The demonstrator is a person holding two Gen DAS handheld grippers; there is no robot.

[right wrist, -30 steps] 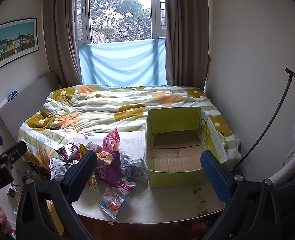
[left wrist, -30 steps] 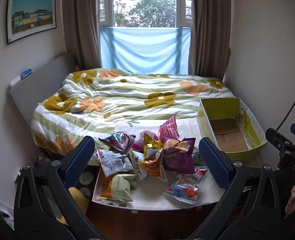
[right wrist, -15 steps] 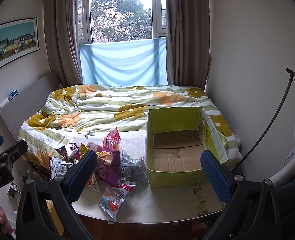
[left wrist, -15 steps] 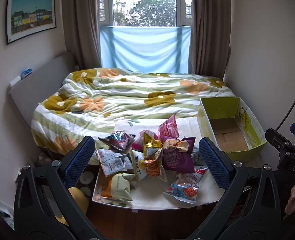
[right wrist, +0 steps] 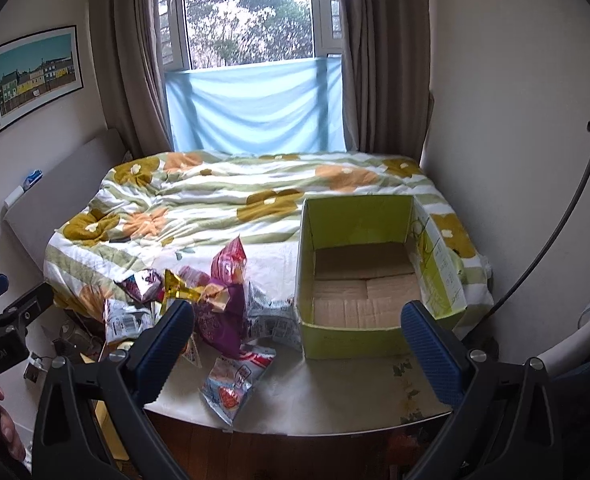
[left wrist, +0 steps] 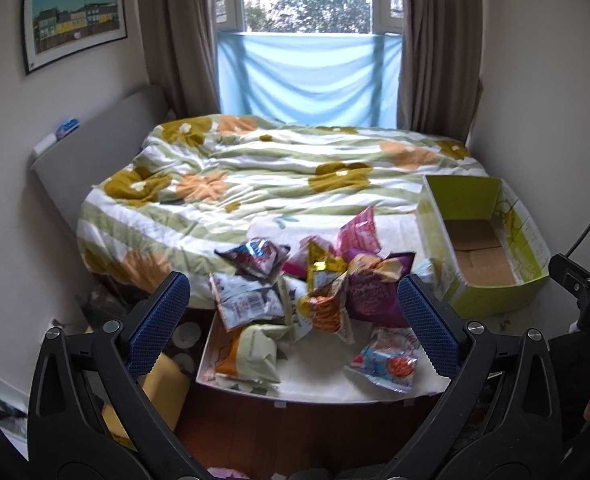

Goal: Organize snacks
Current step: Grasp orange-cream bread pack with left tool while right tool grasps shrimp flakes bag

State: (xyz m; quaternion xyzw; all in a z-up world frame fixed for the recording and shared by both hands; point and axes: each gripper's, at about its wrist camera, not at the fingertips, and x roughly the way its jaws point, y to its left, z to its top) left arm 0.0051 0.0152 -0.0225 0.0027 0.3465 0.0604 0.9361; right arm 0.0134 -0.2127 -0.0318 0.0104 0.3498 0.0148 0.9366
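Observation:
Several snack bags lie in a heap on the white table (left wrist: 327, 388) at the foot of the bed. Among them are a purple bag (left wrist: 371, 292), a pale green bag (left wrist: 255, 352) and a red-and-blue bag (left wrist: 387, 364), the last also in the right wrist view (right wrist: 231, 384). An empty green cardboard box (right wrist: 375, 272) stands to their right; it also shows in the left wrist view (left wrist: 483, 248). My left gripper (left wrist: 293, 320) is open and empty, held back from the heap. My right gripper (right wrist: 297, 348) is open and empty, in front of the box.
The bed with a flowered quilt (left wrist: 287, 176) lies behind the table. Walls close in on both sides. A black pole (right wrist: 551, 232) leans at the right. Clutter and a yellow object (left wrist: 163, 396) sit on the floor left of the table.
Both grippers have moved slightly closer to the table; the view has shifted a little. Nothing was taken hold of or moved.

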